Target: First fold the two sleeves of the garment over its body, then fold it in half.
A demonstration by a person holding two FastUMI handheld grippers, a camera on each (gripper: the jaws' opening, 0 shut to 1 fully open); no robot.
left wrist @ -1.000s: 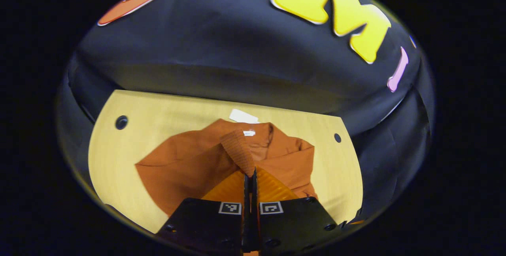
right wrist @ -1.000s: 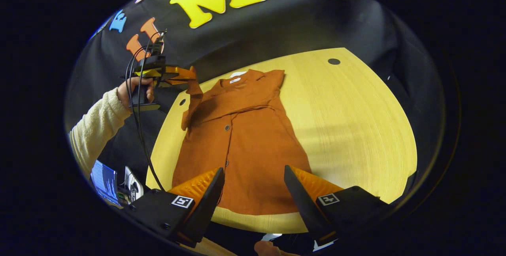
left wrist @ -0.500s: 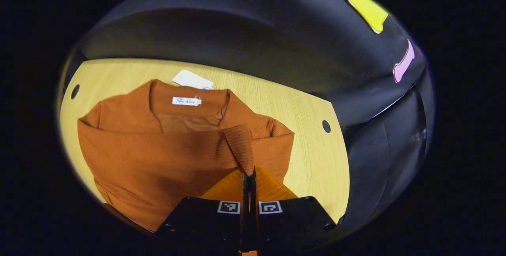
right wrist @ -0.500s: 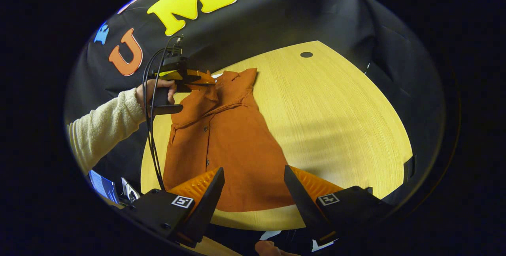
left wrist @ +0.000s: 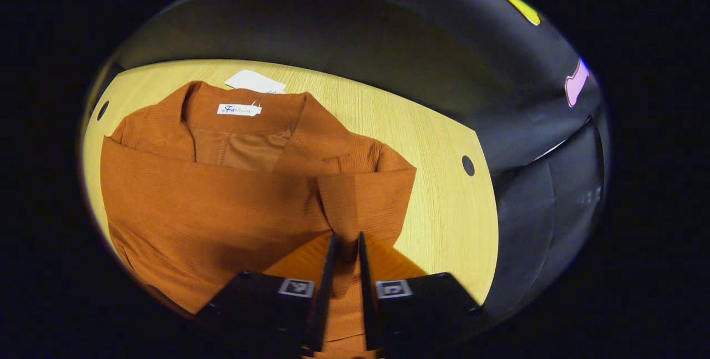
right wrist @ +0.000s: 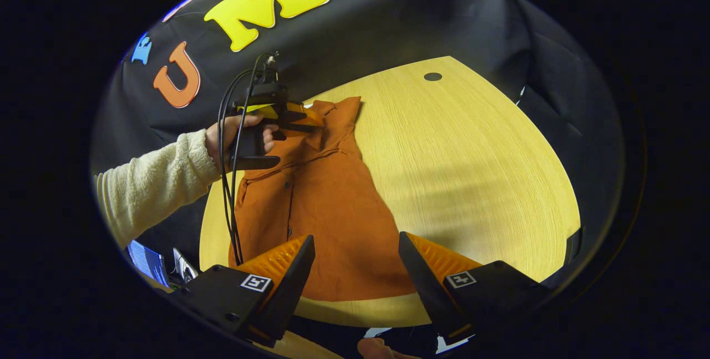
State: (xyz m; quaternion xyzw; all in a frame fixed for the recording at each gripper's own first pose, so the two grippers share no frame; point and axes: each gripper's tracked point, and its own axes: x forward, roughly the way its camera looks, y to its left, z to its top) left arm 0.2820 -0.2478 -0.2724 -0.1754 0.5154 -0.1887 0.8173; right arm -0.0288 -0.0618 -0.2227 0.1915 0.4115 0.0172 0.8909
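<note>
left tongs (left wrist: 345, 242): open a crack, sleeve (left wrist: 338, 203) end lies between the fingers | right tongs (right wrist: 355, 248): wide open, holding nothing, above the hem | garment (right wrist: 327, 209): flat on desk (right wrist: 471, 153)

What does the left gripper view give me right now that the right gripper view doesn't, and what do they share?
Left gripper view: the collar's sewn label, a white hang tag on the table past the collar, and the sleeve cuff lying between the slightly parted fingers of the left gripper.

Right gripper view: the garment's button placket and hem, a hand, a cream sleeve, and the right gripper open above the hem.

Both: the rust garment on the wooden table.
</note>
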